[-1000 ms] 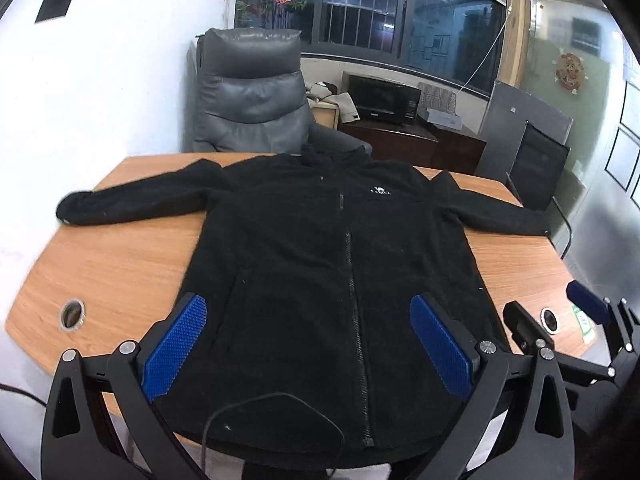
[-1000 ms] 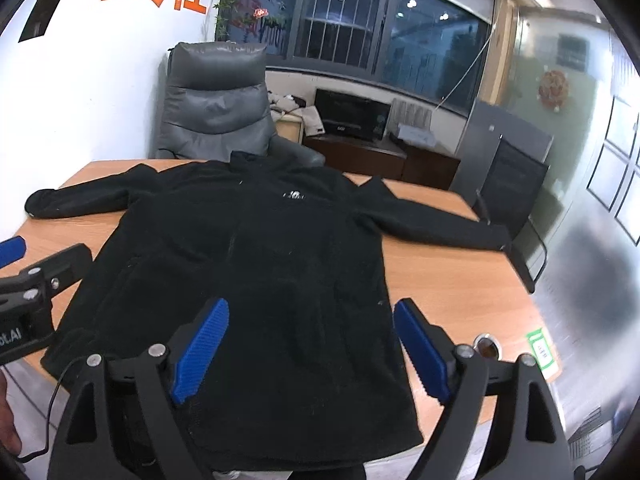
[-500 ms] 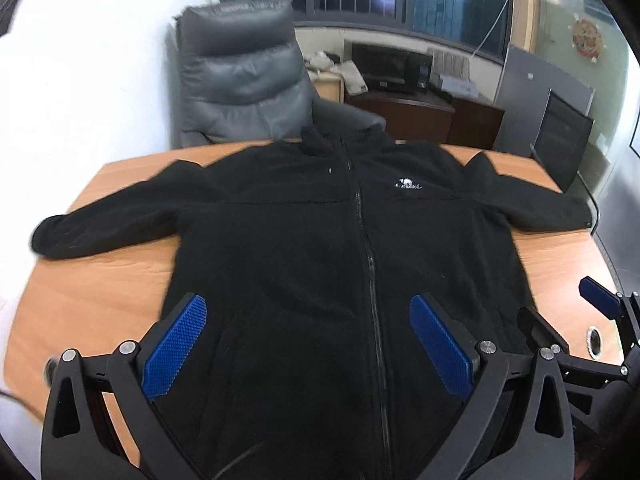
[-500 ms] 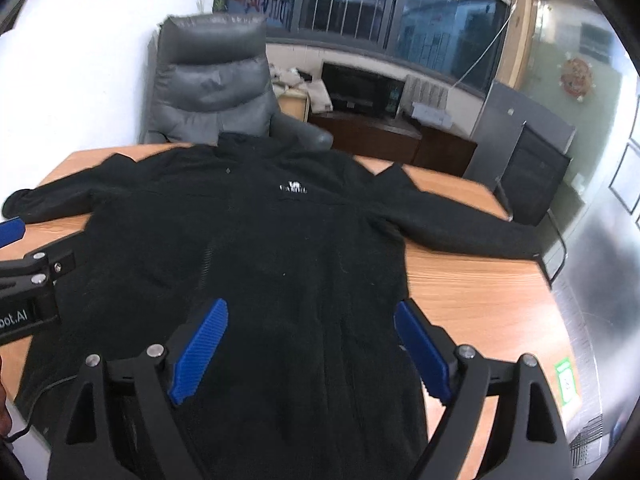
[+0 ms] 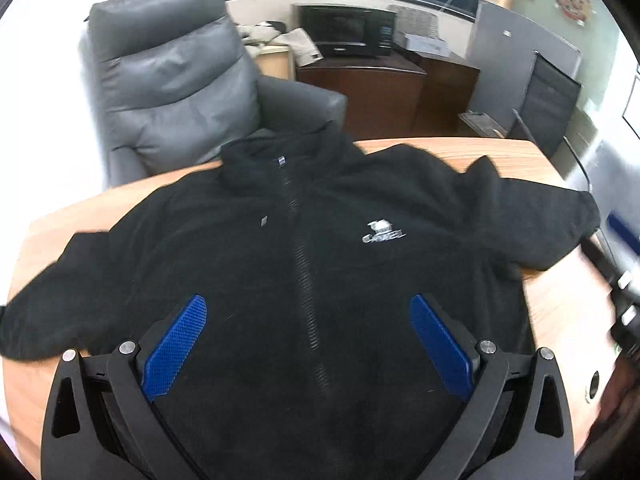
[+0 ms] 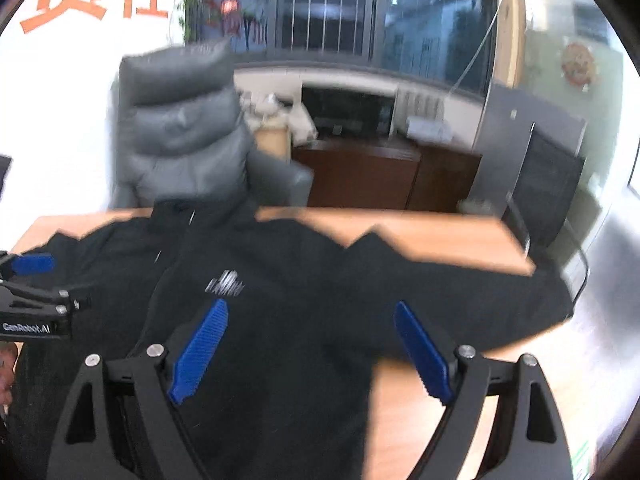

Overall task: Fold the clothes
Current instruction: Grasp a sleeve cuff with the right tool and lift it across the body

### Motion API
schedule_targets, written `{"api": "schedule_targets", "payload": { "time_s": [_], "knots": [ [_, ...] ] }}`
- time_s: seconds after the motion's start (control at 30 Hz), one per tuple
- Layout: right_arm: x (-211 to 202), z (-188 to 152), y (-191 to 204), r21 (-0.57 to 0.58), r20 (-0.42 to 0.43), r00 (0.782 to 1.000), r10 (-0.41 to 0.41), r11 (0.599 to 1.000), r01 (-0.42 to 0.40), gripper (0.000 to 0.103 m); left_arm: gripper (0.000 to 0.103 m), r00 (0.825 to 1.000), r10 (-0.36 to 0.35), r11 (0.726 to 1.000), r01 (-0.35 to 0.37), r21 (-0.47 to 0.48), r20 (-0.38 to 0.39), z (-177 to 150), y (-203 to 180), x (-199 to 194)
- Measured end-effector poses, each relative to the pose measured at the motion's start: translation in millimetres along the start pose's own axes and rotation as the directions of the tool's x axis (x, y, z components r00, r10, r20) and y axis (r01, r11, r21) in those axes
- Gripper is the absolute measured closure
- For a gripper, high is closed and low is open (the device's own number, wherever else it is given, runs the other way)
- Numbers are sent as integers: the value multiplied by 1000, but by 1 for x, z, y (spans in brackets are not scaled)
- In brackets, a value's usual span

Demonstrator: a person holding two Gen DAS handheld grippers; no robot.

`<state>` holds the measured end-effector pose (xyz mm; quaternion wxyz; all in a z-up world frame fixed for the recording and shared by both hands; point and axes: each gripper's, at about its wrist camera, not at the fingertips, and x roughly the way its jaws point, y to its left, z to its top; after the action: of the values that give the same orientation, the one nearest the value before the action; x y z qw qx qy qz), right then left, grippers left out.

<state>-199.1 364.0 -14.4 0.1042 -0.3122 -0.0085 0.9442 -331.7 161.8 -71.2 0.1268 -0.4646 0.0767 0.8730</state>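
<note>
Jacket (image 5: 312,280) lies flat on the table (image 5: 560,304); my left gripper (image 5: 308,340) and right gripper (image 6: 308,348), jaws spread, risk bunching fleece.

grey armchair (image 5: 172,80), wooden table (image 5: 500,160), microwave (image 5: 346,36)

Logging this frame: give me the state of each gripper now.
Left gripper: open, holding nothing, above the jacket.
Right gripper: open, holding nothing, above the jacket.
</note>
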Motion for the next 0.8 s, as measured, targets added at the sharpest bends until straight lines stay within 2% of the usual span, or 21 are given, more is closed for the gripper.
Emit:
{"api": "schedule_targets", "payload": {
  "time_s": [0.1,0.17,0.2,0.27,0.33,0.37,0.43,0.5,0.57,0.7,0.8],
  "knots": [
    [-7,24,-29,-9,50,999,-3,1000,4,14,0,999,20,1000,-20,-9,-30,9,2,-25],
    [-39,46,-53,-11,44,999,11,1000,-10,14,0,995,79,997,-80,-3,-55,14,11,-54],
    [-52,53,-63,-11,19,1000,5,1000,-5,12,0,992,110,994,-110,7,-59,16,16,-71],
    [-71,62,-79,-51,-90,994,-62,997,58,6,0,984,168,986,-167,24,-57,20,26,-105],
    [-85,63,-97,-37,-167,981,-103,994,99,6,0,985,169,986,-169,13,-26,23,30,-132],
    [-90,62,-108,-4,-178,979,-101,995,102,5,0,988,157,988,-157,6,-4,25,29,-138],
    [-90,57,-131,94,-145,988,-58,993,72,4,0,991,129,992,-129,-6,37,33,22,-147],
    [-71,48,-153,170,-96,995,-8,985,25,4,0,995,63,998,-63,-3,71,47,3,-132],
    [-40,39,-179,196,-62,998,33,980,-20,4,0,997,0,1000,-2,21,78,61,-22,-99],
    [29,11,-256,187,-132,991,33,982,-8,4,0,994,-92,991,86,101,51,82,-81,-15],
    [66,-14,-327,155,-179,984,-13,987,41,4,0,990,-142,976,141,168,-4,87,-127,50]
  ]
}}
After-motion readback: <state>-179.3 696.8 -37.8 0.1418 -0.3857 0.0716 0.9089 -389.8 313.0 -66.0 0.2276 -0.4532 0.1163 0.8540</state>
